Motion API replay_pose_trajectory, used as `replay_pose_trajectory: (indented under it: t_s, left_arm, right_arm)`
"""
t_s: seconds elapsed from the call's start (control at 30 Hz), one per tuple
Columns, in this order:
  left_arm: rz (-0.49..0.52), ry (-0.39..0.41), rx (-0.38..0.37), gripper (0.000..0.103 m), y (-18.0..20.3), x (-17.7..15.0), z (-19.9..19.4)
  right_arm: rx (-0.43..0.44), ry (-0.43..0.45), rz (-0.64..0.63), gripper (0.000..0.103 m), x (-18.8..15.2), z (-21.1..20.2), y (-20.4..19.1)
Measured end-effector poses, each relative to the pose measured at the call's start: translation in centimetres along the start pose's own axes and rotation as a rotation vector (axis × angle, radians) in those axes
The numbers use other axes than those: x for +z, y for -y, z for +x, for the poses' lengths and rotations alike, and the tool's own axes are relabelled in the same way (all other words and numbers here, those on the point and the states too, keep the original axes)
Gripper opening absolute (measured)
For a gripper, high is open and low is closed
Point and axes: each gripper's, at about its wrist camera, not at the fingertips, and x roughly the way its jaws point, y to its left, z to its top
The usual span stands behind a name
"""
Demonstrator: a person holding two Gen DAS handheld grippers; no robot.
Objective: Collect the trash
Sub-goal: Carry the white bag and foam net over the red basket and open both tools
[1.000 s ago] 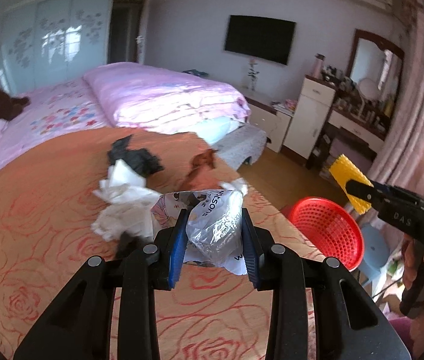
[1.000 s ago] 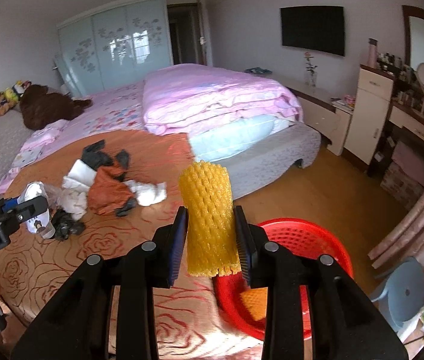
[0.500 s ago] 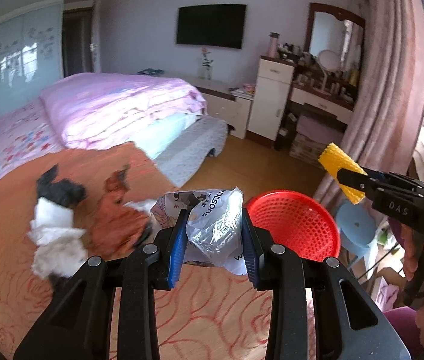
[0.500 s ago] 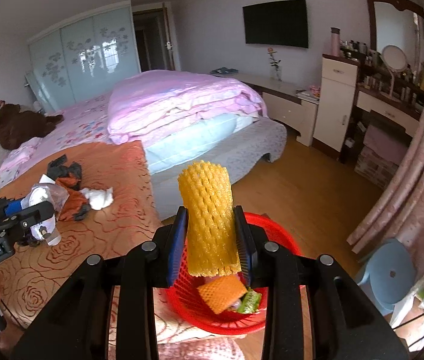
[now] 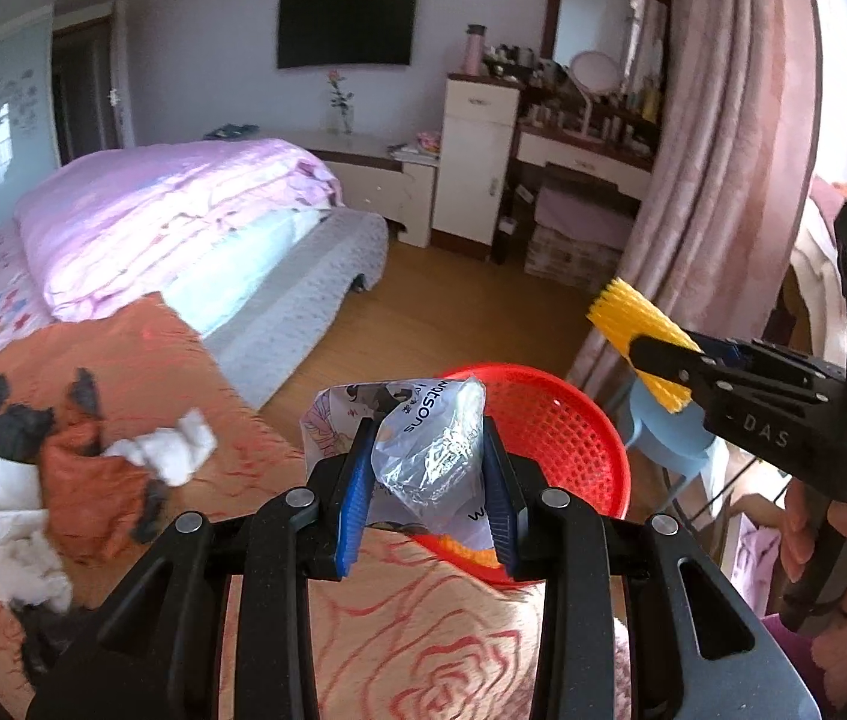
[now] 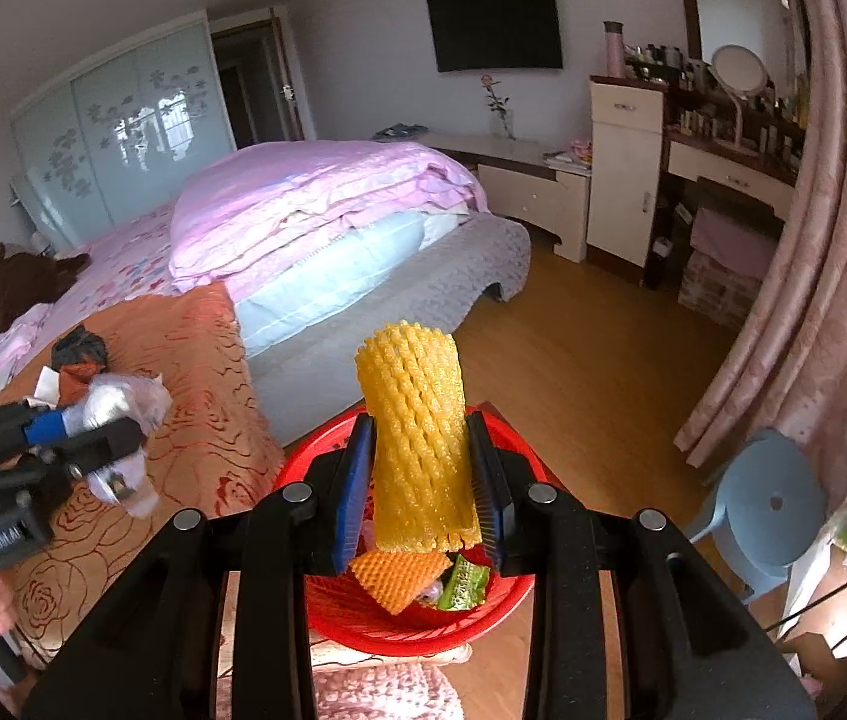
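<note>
Right gripper (image 6: 420, 480) clamped on upright yellow foam fruit net (image 6: 417, 438), red basket (image 6: 501, 600) directly below. Left gripper (image 5: 426, 480) pinching crinkled plastic wrapper (image 5: 423, 450), basket just beyond.

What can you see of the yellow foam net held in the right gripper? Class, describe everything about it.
The yellow foam net is a soft-looking tube of open mesh foam, standing roughly upright with its ragged top end free. The right gripper is shut on its lower half, one of the fingers pressing each side. It hangs above the red basket, which already holds an orange net piece and a green wrapper. The left wrist view shows it side-on.
</note>
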Motion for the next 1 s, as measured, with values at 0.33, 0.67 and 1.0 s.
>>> replay_pose_trajectory:
  t_s: [0.33, 0.67, 1.0]
  left_arm:
    - [0.052, -0.082, -0.030, 0.032, 2.5, -0.4, 4.2]
    - [0.101, -0.137, -0.043, 0.032, 3.9, -1.3, 6.5]
    - [0.109, -0.163, -0.046, 0.044, 4.3, -1.9, 7.2]
  right_arm:
    - [-0.017, -0.059, 0.047, 0.031, -0.8, 1.7, 1.3]
    - [-0.036, -0.122, 0.062, 0.031, -1.8, 3.6, 1.9]
    - [-0.057, -0.158, 0.082, 0.044, -2.4, 4.5, 2.8]
